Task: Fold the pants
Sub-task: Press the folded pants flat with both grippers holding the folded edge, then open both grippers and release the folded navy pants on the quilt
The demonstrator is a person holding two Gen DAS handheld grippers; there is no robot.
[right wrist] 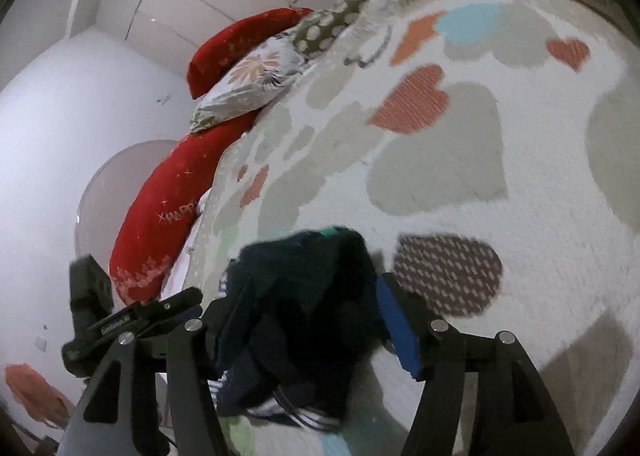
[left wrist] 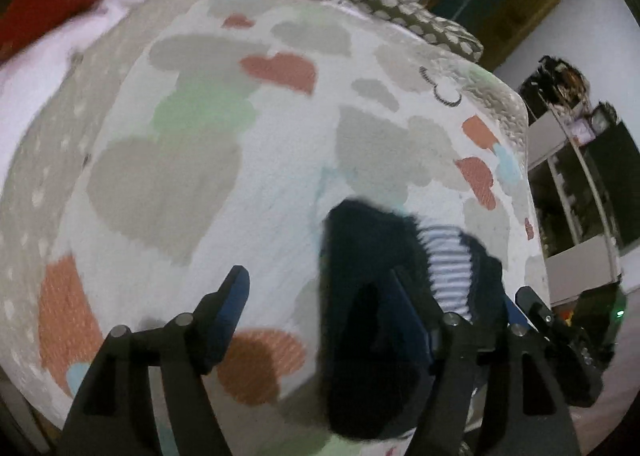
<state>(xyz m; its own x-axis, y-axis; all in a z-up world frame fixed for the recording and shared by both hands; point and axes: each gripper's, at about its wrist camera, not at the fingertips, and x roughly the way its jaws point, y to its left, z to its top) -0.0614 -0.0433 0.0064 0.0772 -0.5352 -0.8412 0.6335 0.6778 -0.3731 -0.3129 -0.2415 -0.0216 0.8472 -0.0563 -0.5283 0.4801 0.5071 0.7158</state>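
Note:
Dark navy pants [left wrist: 372,320] with a blue-and-white striped lining [left wrist: 450,268] lie bunched on a bed blanket [left wrist: 280,184] printed with hearts and clouds. My left gripper [left wrist: 320,284] is open; the pants sit against its right finger [left wrist: 404,316], and its left finger [left wrist: 234,296] is over bare blanket. In the right wrist view the same pants [right wrist: 296,320] lie crumpled between my right gripper's [right wrist: 296,308] open fingers, not pinched. The other gripper [right wrist: 132,316] shows at the left there.
Red pillows [right wrist: 160,224] and a floral pillow [right wrist: 256,84] lie along the bed's far side, by a white wall. A dotted cushion [left wrist: 412,16] sits at the bed's edge. Shelves [left wrist: 576,176] stand beyond the bed at the right.

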